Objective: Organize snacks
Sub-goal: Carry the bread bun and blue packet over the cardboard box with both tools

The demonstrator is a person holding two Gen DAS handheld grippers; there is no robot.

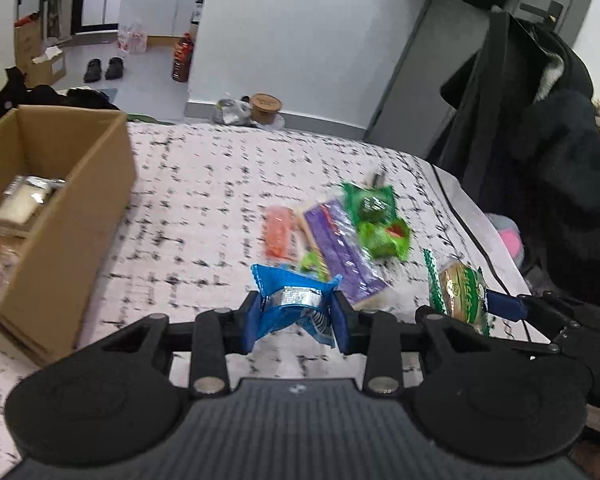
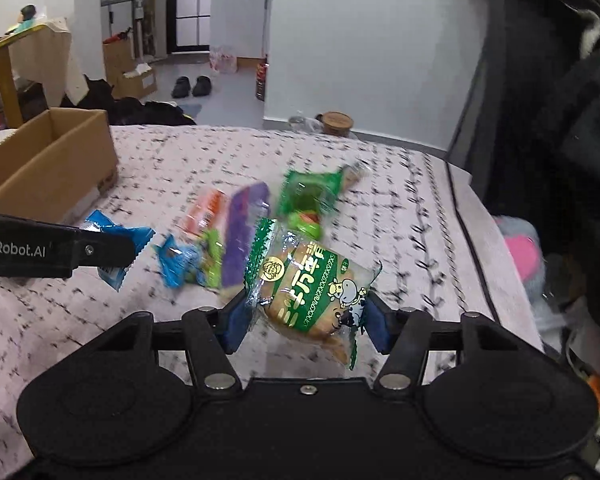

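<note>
Jaws of the left gripper (image 1: 296,320) are pinched on a blue snack packet (image 1: 296,304), blue pads pressing its two sides and crumpling the wrapper; a silver band runs across between them. The packet's long axis runs forward along the fingers, its serrated far edge pointing away from the camera, held clear above the patterned bedspread (image 1: 204,184).

Jaws of the right gripper (image 2: 306,316) are clamped on a green bread packet (image 2: 308,284), which sits tilted, long axis running from upper left to lower right, printed face toward the camera.

Near both, a blurred cluster lies on the bedspread: a purple packet (image 1: 340,248), an orange packet (image 1: 279,232) beside it, two green packets (image 1: 374,216) touching its far side.

A cardboard box (image 1: 56,200) stands well apart to the left, open-topped, with wrapped items inside.
</note>
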